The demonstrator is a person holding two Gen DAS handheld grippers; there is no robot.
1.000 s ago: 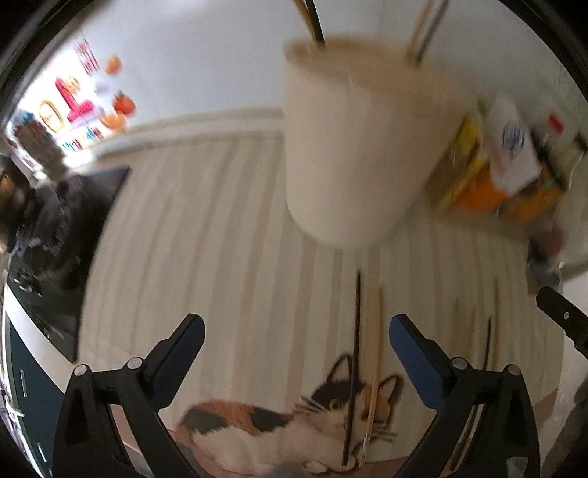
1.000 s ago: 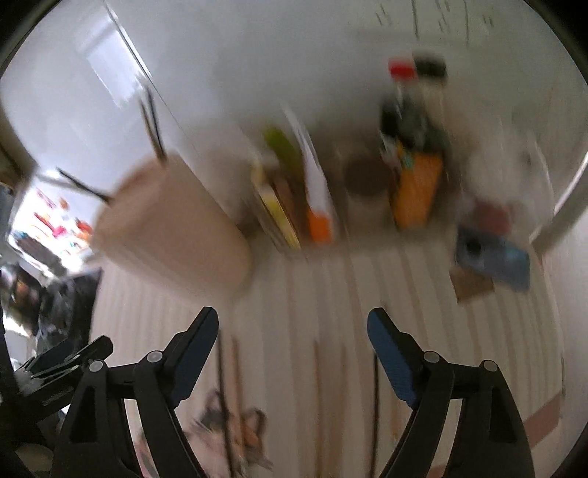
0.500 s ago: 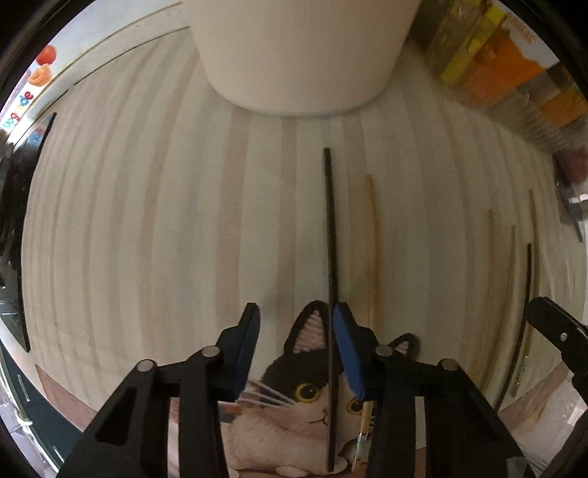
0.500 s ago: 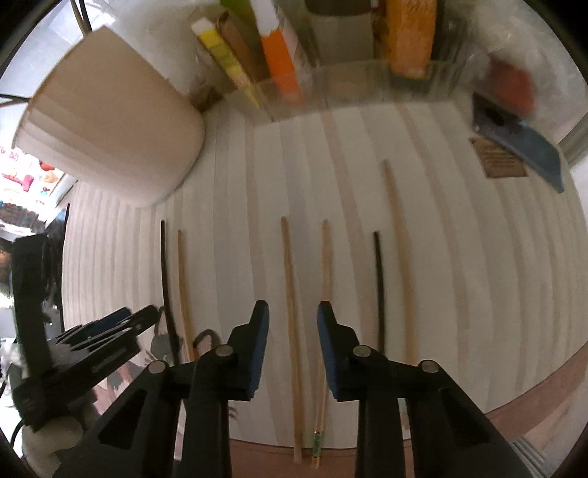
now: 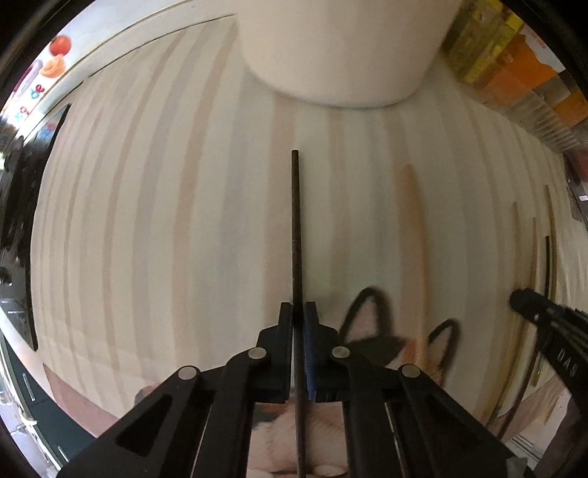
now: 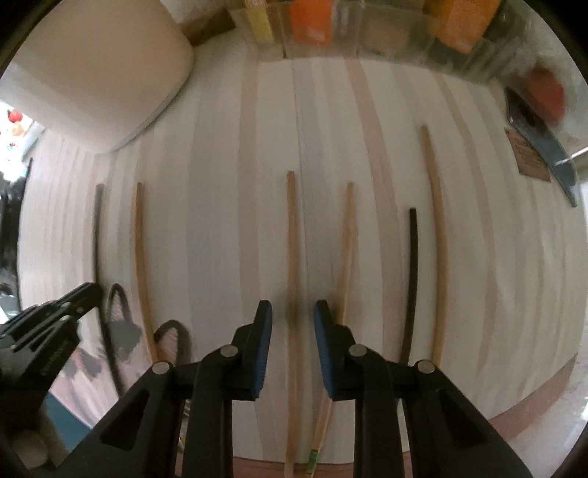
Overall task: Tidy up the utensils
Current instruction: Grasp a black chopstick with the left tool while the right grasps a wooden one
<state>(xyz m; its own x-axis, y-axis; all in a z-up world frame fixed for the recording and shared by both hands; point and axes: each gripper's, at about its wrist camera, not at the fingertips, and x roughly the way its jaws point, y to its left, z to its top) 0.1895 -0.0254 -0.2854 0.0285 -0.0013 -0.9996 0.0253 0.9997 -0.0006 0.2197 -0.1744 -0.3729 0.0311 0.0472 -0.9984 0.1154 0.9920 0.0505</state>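
Closed now, where half a second ago they stood apart: the left tongs (image 5: 298,312) pinch a thin black chopstick (image 5: 295,228) between their pads, its shaft running straight ahead over the mat toward the cream holder (image 5: 341,51) at the top of the left view. Over on the right, the right tongs (image 6: 293,312) have dropped lower and straddle a pale wooden chopstick (image 6: 291,257), jaws parted with a gap each side, nothing gripped.

Writing is scarce. White letters on the black body of the other tool at the right edge of the left view read roughly "DAS", and a few coloured letters at the far left are too blurred to make out.

Everything lies on a cream cloth with tan stripes (image 6: 228,184), spread over the table; a brown edge (image 6: 544,397) shows at the near right. A cat picture (image 5: 371,331), black ears and orange patches, is printed at the cloth's near end, under the left tongs.

Spreading outward in the right view: a second wooden stick (image 6: 347,250) just right of the straddled one, a short black stick (image 6: 412,272), a long tan one (image 6: 435,239) beyond it, and another tan stick (image 6: 141,257) to the left. Along the back stands a clear bin of orange and yellow packets (image 6: 312,22), with a dark blue object (image 6: 544,147) at far right.
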